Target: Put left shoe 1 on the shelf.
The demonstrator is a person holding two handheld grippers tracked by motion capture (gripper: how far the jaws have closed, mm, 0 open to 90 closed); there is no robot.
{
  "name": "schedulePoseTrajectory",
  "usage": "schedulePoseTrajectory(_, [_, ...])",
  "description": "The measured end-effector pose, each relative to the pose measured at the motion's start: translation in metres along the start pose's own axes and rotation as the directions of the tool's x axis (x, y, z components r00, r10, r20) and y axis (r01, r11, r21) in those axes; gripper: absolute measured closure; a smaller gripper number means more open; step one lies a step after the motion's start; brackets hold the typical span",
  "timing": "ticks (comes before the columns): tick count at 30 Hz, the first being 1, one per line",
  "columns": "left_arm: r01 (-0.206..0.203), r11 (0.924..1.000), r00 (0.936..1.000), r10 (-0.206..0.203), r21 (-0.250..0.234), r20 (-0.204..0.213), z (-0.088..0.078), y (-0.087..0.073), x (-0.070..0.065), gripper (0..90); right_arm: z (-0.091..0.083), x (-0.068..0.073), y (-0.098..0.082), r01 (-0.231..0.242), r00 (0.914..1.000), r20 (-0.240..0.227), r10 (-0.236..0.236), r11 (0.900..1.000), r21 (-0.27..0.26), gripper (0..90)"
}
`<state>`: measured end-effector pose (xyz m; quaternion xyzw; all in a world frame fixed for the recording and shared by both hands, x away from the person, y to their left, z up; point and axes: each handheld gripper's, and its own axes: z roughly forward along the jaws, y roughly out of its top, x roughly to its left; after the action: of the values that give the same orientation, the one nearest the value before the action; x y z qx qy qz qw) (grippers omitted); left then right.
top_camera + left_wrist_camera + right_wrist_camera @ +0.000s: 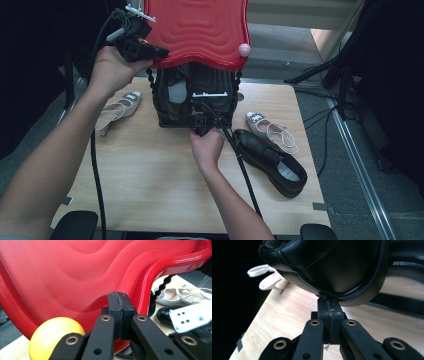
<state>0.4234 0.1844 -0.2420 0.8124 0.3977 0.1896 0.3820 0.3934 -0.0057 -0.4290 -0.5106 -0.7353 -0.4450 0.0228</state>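
Left tongs point(159, 52) closed on the near-left rim of the red lid point(200, 30), holding it swung up and back over the black box point(195, 100); in the left gripper view the pads meet flush against the red edge, a yellow ball knob point(56, 336) just beside them. Right tongs point(200, 126) at the box's front wall, near side, low; in the right gripper view the pads are pressed together right under the sole edge of a black shoe point(324, 267), seemingly pinching that rim, though the contact itself is hard to make out. That shoe lies just above and ahead of the right tongs, toe end toward the camera, long axis running away into the box. Right hand point(206, 147) is nearer to it; left hand point(111, 67) is busy with the lid. Box holds dark shoes plus something pale grey inside; exact count can't be told. On the tabletop point(150, 175): second black shoe point(272, 162) right of the box, long axis diagonal, heel toward the near right corner; white strappy sandal point(270, 131) just behind it, touching or nearly; matching white sandal point(117, 110) left of the box, well apart from its pair. Pink knob point(244, 49) on the lid's right corner. Next move likely turns on drawing the shoe straight out the front while the lid is held up.
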Motion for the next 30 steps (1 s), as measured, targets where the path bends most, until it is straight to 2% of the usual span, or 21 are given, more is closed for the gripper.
schedulePoseTrajectory(8, [-0.005, 1.0000, 1.0000, 0.005, -0.006, 0.000, 0.000, 0.000, 0.000, 90.0, 0.012, -0.001, 0.022, -0.011, 0.9999, 0.009, 0.011, 1.000, -0.017, 90.0])
schedulePoseTrajectory(13, [-0.005, 1.0000, 1.0000, 0.005, -0.007, 0.000, 0.000, 0.000, 0.000, 90.0, 0.019, 0.001, 0.032, -0.013, 0.9992, 0.038, 0.013, 1.000, -0.015, 90.0])
schedulePoseTrajectory(17, [-0.005, 1.0000, 1.0000, 0.005, -0.009, 0.000, 0.000, -0.001, 0.000, 90.0, 0.028, -0.005, 0.037, -0.012, 0.9975, 0.070, 0.012, 1.000, -0.003, 90.0])
schedulePoseTrajectory(18, [-0.008, 0.9999, 1.0000, 0.008, -0.010, 0.000, 0.000, -0.001, 0.000, 90.0, 0.028, -0.005, 0.037, -0.030, 0.9978, 0.060, 0.029, 1.000, 0.002, 90.0])
schedulePoseTrajectory(19, [-0.009, 0.9999, 1.0000, 0.009, -0.012, 0.000, 0.000, -0.001, 0.000, 90.0, 0.028, -0.006, 0.035, -0.016, 0.9982, 0.058, 0.017, 1.000, -0.010, 90.0])
schedulePoseTrajectory(26, [0.007, 0.9999, 1.0000, -0.007, -0.007, -0.001, 0.001, 0.001, 0.001, 90.0, 0.016, -0.007, 0.020, -0.006, 0.9991, 0.042, 0.007, 1.000, -0.010, 90.0])
schedulePoseTrajectory(27, [0.012, 0.9999, 0.9999, -0.012, -0.006, 0.002, 0.001, 0.001, 0.001, 90.0, 0.014, -0.007, 0.018, -0.017, 0.9993, 0.034, 0.018, 1.000, -0.005, 90.0])
schedulePoseTrajectory(30, [0.032, 0.9995, 0.9992, -0.032, -0.005, 0.022, 0.001, 0.002, 0.003, 90.0, 0.009, -0.006, 0.012, -0.007, 0.9995, 0.030, 0.007, 1.000, 0.003, 90.0])
